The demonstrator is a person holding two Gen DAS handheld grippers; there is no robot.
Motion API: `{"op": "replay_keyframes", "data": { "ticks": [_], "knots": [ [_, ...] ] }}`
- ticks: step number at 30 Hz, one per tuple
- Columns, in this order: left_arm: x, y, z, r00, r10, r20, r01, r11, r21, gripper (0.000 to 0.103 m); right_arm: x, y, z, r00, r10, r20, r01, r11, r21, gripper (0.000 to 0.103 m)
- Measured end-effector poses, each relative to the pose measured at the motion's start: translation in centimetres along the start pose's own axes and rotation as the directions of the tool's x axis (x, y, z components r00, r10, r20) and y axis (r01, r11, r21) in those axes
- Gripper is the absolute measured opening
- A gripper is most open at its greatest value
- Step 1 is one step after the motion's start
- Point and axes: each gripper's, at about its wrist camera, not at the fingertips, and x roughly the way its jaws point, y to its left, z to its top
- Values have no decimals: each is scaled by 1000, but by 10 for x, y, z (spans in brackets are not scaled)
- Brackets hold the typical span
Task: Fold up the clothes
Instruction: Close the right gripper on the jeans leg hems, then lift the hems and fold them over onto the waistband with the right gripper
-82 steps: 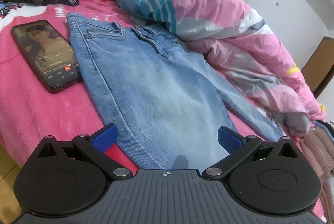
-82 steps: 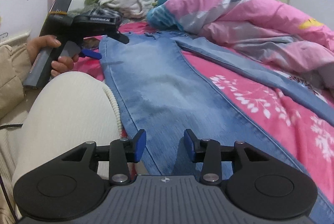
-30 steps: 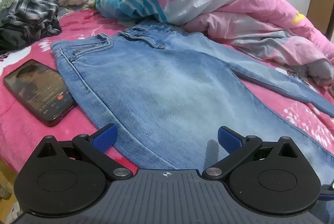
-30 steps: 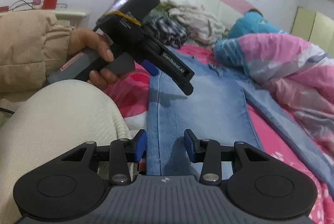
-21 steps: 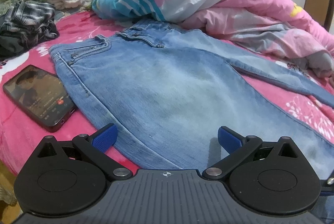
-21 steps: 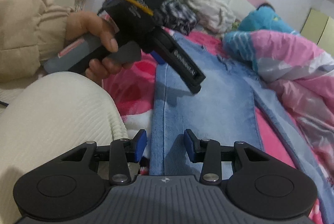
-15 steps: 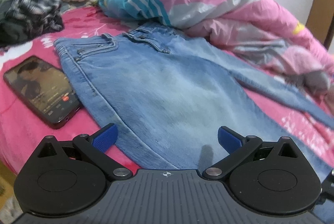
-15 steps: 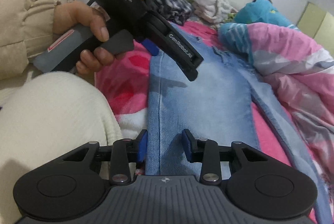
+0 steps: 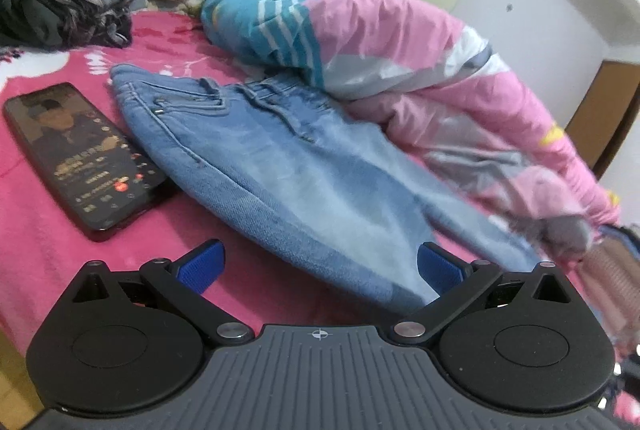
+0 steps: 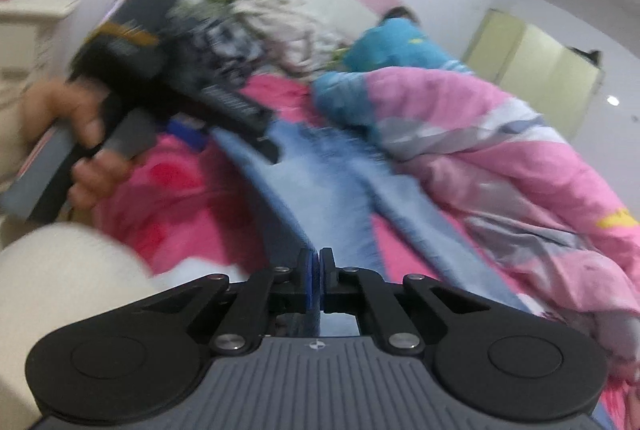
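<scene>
Denim, faded blue jeans (image 9: 304, 185) lying on pink bed (image 9: 40, 230) | I'm pinching leg edge, right gripper (image 10: 316, 270) clamped | left gripper (image 9: 320, 262) hovering agape | heavy, stiff cloth; judging hem best hold.

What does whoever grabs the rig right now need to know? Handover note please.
Right tool: shut on the near edge of the light blue denim jeans, lifting it.
Left tool: open, empty, above the jeans' near side.
Jeans lie spread on the pink floral bedspread, waistband by the pink-and-blue quilt. A black smartphone lies beside them.
Done: edge gripped. No fold is laid yet.
Left: fold the jeans.
</scene>
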Motion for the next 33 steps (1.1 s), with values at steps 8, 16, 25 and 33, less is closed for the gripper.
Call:
{"op": "replay_keyframes", "data": {
  "ticks": [8,16,25,33],
  "knots": [
    [-1,3,4,990,-89,110,101,989,-110,103,13,-34,8,999,-41,34,38,996,76,1],
    [20,0,21,993,-52,102,70,981,-181,103,20,-62,14,993,-63,101,47,987,152,1],
    [43,20,66,989,100,110,-63,951,-302,103,31,-85,8,985,-86,150,51,972,228,1],
    [64,12,99,934,351,59,-320,901,-293,73,34,-109,8,963,-185,194,136,961,239,0]
  ]
}}
